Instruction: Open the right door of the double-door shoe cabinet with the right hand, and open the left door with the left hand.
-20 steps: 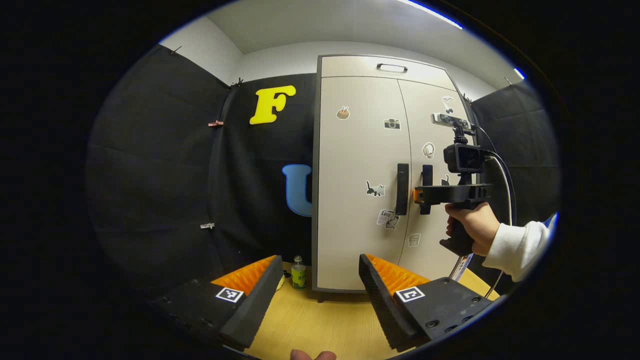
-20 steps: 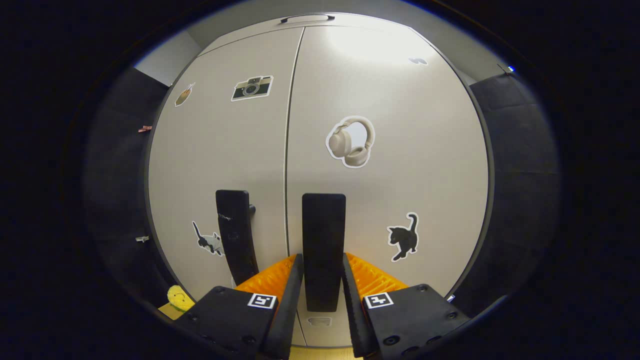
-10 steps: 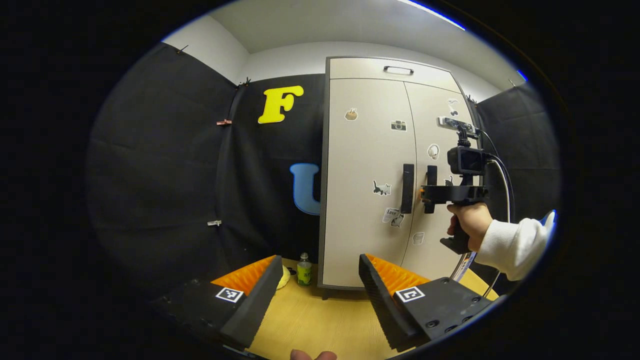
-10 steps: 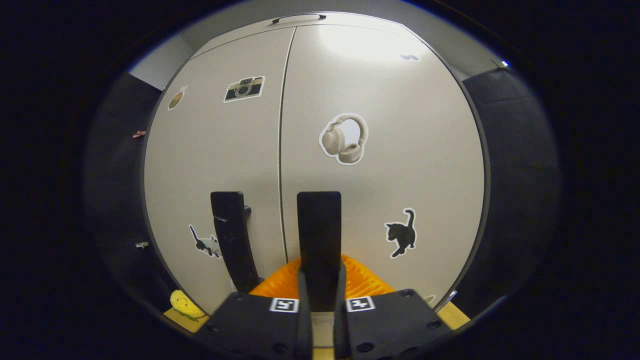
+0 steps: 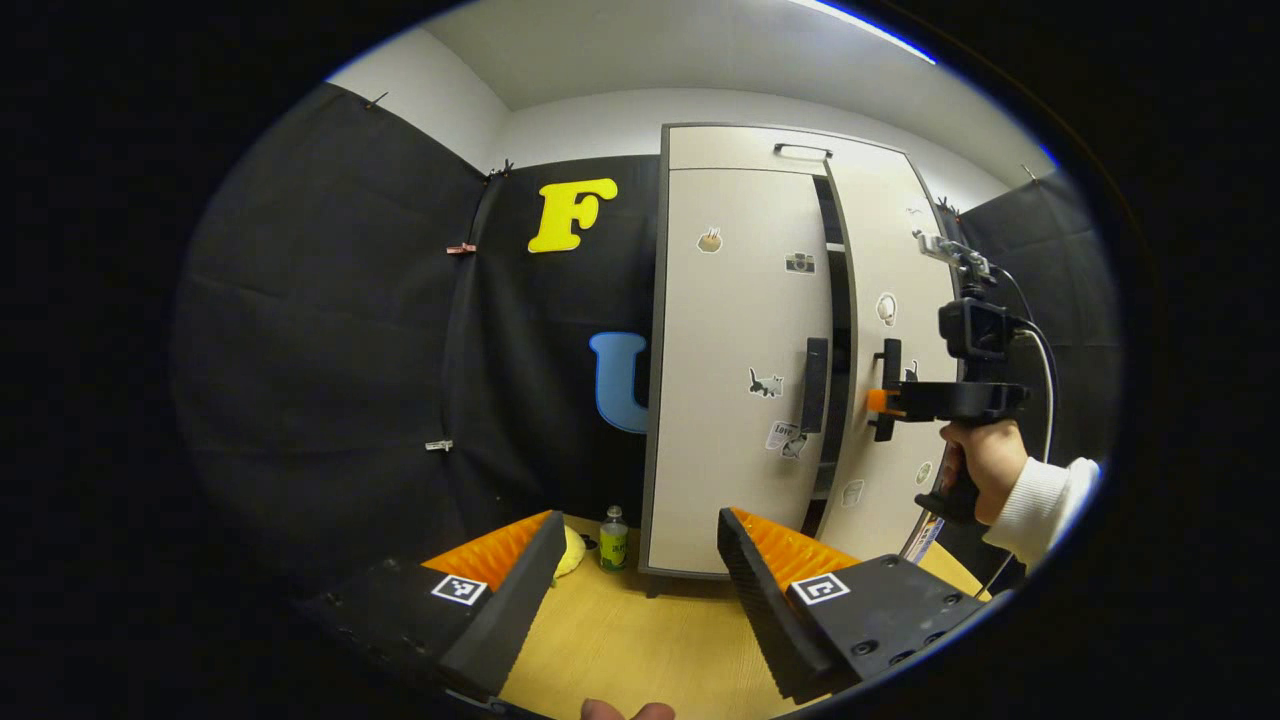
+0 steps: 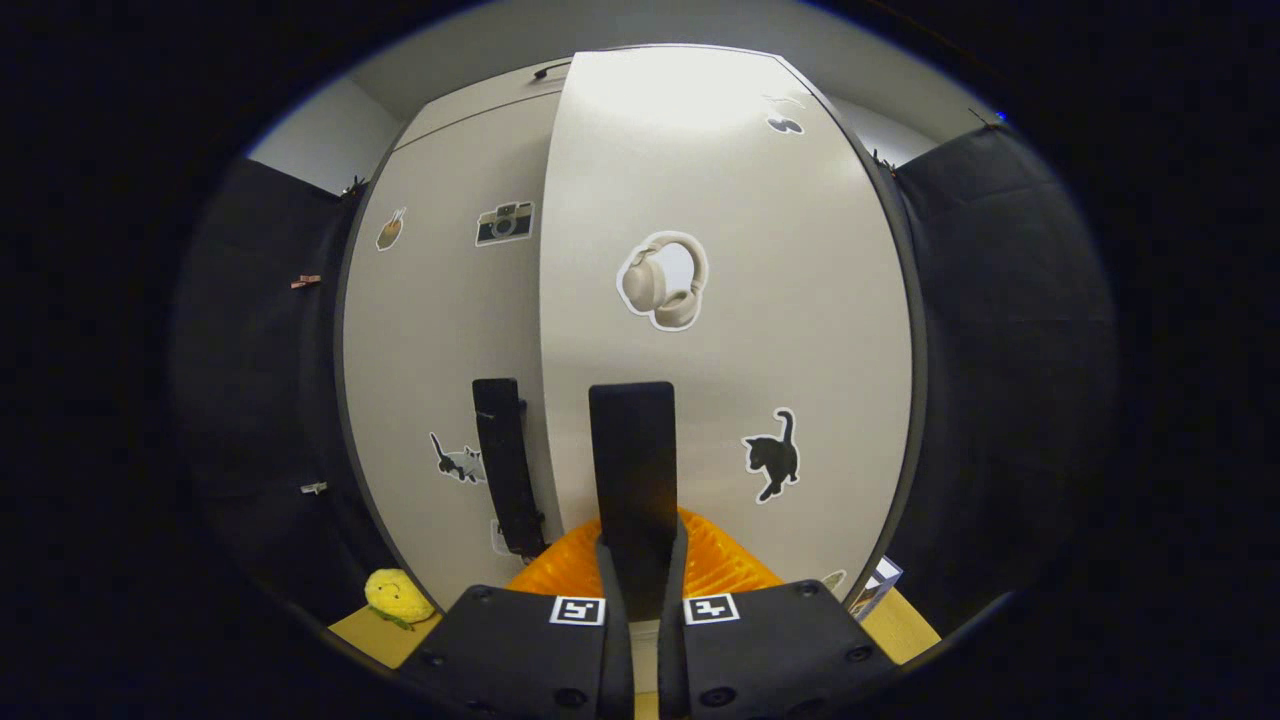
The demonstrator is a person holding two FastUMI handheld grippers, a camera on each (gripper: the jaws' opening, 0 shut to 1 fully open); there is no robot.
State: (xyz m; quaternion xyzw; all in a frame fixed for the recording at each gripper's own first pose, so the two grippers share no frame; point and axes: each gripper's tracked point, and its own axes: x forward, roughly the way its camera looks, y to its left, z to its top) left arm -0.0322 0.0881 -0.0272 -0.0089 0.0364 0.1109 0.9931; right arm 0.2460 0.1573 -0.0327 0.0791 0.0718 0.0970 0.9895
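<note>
Both right gripper [image 6: 640,590] fingers clamp the right door handle [image 6: 632,470], door ajar; left gripper [image 5: 635,580] fingers spread, empty.

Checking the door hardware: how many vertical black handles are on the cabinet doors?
2: the left door handle is untouched; the right door handle is clamped by the right tool.
</note>
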